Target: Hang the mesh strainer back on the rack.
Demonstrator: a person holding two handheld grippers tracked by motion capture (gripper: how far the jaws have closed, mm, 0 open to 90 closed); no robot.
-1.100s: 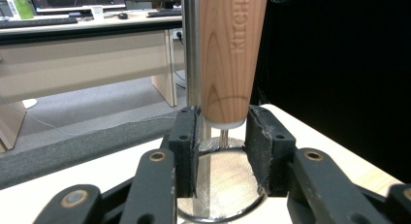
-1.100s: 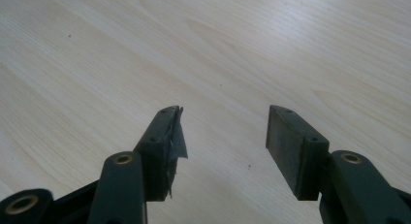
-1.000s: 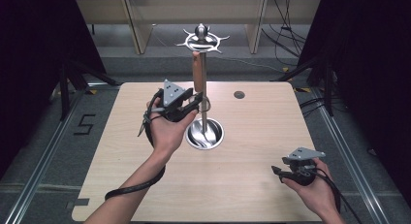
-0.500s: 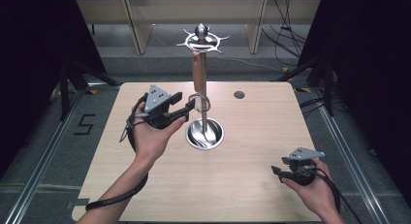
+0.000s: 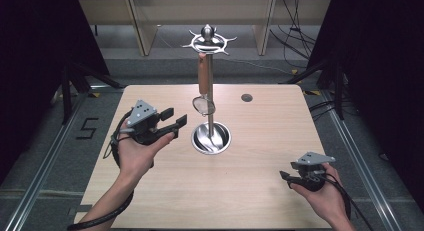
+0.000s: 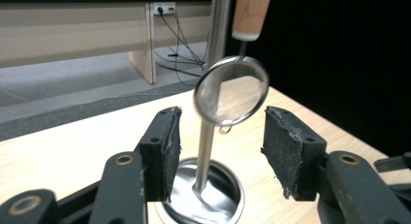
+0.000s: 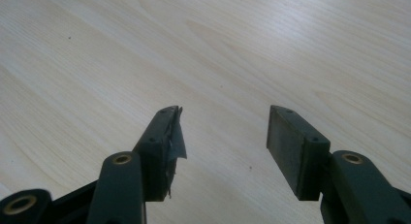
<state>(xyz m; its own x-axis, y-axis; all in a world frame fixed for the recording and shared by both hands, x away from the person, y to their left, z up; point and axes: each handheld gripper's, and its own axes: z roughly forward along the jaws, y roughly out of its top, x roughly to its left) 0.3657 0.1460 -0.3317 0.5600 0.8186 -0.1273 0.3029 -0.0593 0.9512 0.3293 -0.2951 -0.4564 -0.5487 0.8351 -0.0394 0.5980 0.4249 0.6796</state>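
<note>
In the high view, a small strainer (image 5: 203,91) is hanging from the metal stand (image 5: 210,91) at the table's (image 5: 250,191) middle, its long axis running vertically, wooden handle up and mesh bowl down above the stand's round base. The left gripper (image 5: 174,122) is hovering just left of it, jaws spread and holding nothing. The right gripper (image 5: 286,177) is resting near the table's right front corner.

In the left gripper view, the strainer's mesh bowl (image 6: 231,90) is facing the camera between the parted jaws, beyond them.

In the right gripper view, the right gripper's jaws are standing apart over bare wood.
</note>
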